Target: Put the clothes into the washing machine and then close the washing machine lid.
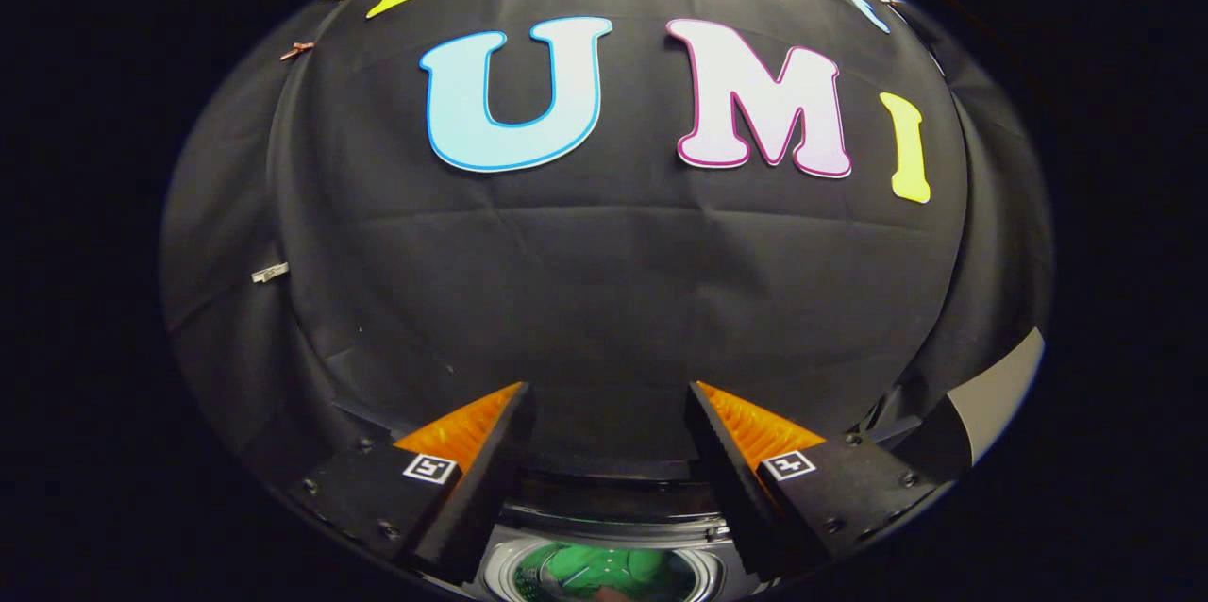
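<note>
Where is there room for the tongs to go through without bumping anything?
The open tongs have a bare gap between their fingers, with nothing held there. Ahead of them hangs the black cloth wall. Below, between the fingers, the washing machine shows its round drum opening, crowded with green clothes. Room beside the machine cannot be judged.

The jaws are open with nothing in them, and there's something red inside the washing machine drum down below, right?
Not quite. In the gripper view the thing inside the washing machine drum is green clothes, not red. The rest holds: the gripper has its jaws open with nothing between them, and the drum sits below.
</note>
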The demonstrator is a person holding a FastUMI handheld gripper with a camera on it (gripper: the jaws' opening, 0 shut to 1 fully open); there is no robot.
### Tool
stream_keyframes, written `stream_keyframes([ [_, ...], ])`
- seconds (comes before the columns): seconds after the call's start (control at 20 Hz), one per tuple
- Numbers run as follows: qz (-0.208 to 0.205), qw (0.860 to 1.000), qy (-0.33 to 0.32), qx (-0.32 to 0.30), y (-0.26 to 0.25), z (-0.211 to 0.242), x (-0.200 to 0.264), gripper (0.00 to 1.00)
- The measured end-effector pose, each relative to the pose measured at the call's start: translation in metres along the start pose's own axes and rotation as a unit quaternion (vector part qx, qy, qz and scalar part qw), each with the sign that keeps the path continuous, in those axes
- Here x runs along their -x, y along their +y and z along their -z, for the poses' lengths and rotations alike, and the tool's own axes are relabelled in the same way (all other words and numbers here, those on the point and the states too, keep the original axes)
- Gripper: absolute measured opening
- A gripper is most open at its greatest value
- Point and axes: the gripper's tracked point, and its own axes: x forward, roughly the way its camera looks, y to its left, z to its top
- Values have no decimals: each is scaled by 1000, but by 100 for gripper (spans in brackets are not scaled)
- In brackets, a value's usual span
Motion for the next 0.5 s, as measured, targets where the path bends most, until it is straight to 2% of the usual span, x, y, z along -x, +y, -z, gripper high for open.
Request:
stream_keyframes([
  [0.5, -2, 1000, 0, 5, 0, 9, 18, 100],
])
